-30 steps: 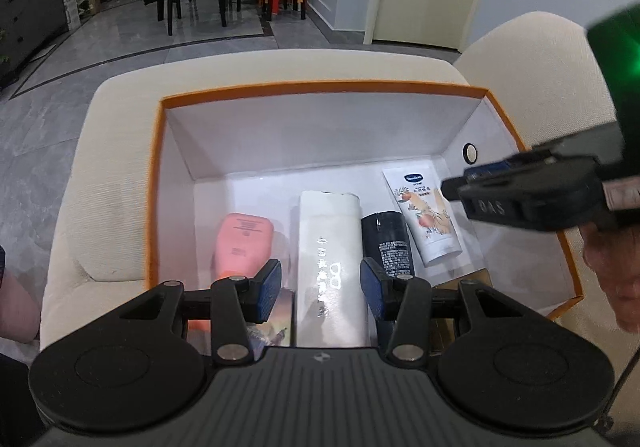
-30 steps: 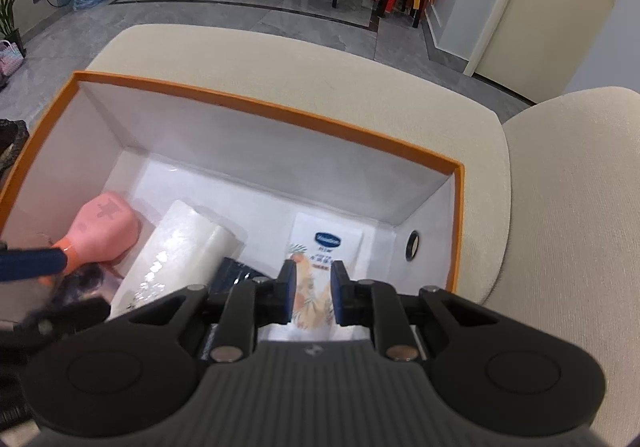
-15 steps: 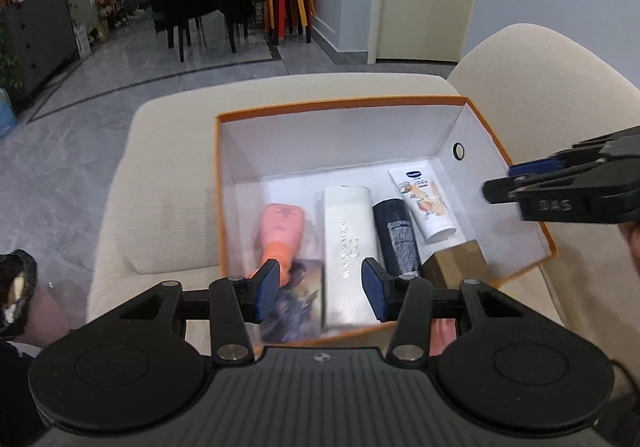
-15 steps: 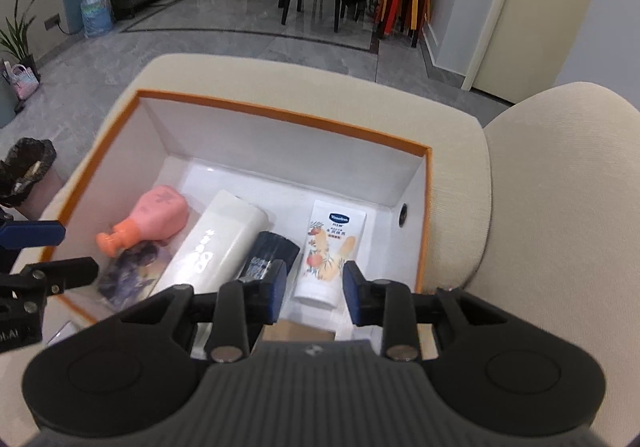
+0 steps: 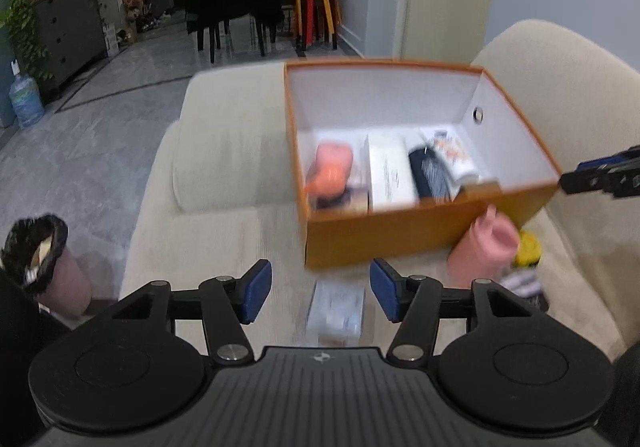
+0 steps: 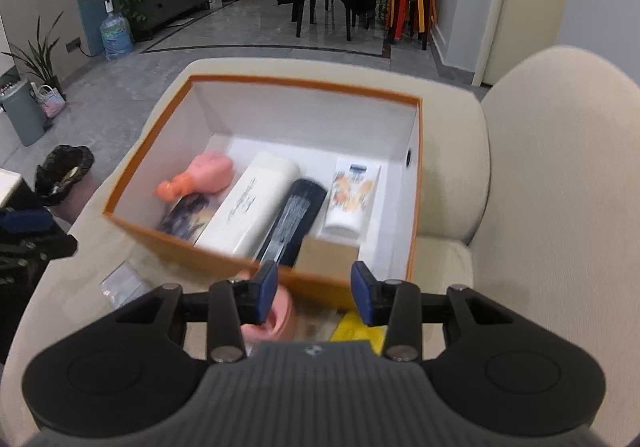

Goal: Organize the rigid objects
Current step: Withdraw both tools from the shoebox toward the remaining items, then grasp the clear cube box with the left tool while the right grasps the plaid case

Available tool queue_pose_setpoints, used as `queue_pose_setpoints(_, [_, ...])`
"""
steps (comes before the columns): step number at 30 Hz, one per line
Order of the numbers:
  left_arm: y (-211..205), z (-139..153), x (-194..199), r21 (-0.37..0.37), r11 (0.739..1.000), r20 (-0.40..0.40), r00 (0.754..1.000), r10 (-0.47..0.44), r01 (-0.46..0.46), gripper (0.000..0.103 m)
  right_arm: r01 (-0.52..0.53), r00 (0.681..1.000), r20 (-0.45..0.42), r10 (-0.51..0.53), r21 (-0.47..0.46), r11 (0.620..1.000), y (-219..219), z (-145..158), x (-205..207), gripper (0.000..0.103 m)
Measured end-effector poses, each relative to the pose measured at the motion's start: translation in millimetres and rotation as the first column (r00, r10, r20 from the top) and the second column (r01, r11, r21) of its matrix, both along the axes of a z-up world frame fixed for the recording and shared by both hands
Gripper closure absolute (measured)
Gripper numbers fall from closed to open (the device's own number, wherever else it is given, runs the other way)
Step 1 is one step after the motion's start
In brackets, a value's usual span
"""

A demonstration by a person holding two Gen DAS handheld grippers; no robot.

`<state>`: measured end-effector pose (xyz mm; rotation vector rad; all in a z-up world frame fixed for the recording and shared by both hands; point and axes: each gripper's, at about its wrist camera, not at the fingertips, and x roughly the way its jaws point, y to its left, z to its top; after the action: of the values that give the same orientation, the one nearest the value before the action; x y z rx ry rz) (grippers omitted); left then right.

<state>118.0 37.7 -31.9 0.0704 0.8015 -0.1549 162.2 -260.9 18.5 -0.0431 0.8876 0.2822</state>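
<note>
An orange box [image 5: 380, 235] [image 6: 260, 79] with a white inside stands on the beige sofa. In it lie a pink bottle [image 6: 200, 179], a white bottle [image 6: 256, 207], a dark tube [image 6: 296, 219], a printed white tube [image 6: 352, 195], a brown carton [image 6: 328, 253] and a dark packet [image 6: 184, 215]. In front of the box lie a pink cup [image 5: 484, 247], a yellow item [image 5: 528, 247] and a clear packet [image 5: 336, 307]. My left gripper [image 5: 320, 291] hangs above the clear packet, jaws opening and empty. My right gripper [image 6: 314, 295] hovers over the pink cup [image 6: 276, 319], jaws opening, nothing held.
The sofa's backrest [image 6: 560, 167] rises on the right, and a round cushion [image 5: 224, 151] lies left of the box. A bin with a black bag [image 5: 36, 255] stands on the grey floor at the left. Chairs and stacked stools [image 6: 412, 3] stand far behind.
Both grippers drew back out of the box toward the sofa's front and their jaws widened. The loose items in front of the box came into view.
</note>
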Motion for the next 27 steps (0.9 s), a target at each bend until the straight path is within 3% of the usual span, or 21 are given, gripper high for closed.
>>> queue_pose_setpoints(7, [6,-38,-11,-0.008,1.0,-0.033,0.999,0.011,-0.012,0.036,-0.078,0.997,0.0,0.078,-0.042,0.996,-2,-33,-34,0.057])
queue_pose_setpoints(14, [1,-52,-17,-0.01,1.0,-0.031,0.999,-0.03,0.029,0.031,-0.225,0.974,-0.042,0.222,-0.078,0.971,1,-66,-47,0.057])
queue_pose_setpoints(16, [-1,-55,-15,-0.002,0.999,-0.031,0.999,-0.037,0.037,0.031,-0.27,0.963,-0.056,0.265,-0.087,0.959,4,-73,-48,0.051])
queue_pose_setpoints(18, [-3,-57,-14,0.0,0.999,-0.027,0.999,-0.042,0.042,0.031,-0.331,0.943,-0.064,0.325,-0.109,0.937,9,-78,-50,0.046])
queue_pose_setpoints(23, [-5,-64,-8,0.0,0.999,-0.027,0.998,-0.052,0.052,0.03,-0.469,0.882,-0.121,0.456,-0.129,0.874,21,-91,-44,0.046])
queue_pose_setpoints(27, [-7,-71,0,0.012,0.998,-0.045,0.997,-0.057,0.058,0.03,-0.569,0.821,-0.135,0.554,-0.123,0.813,27,-103,-36,0.036])
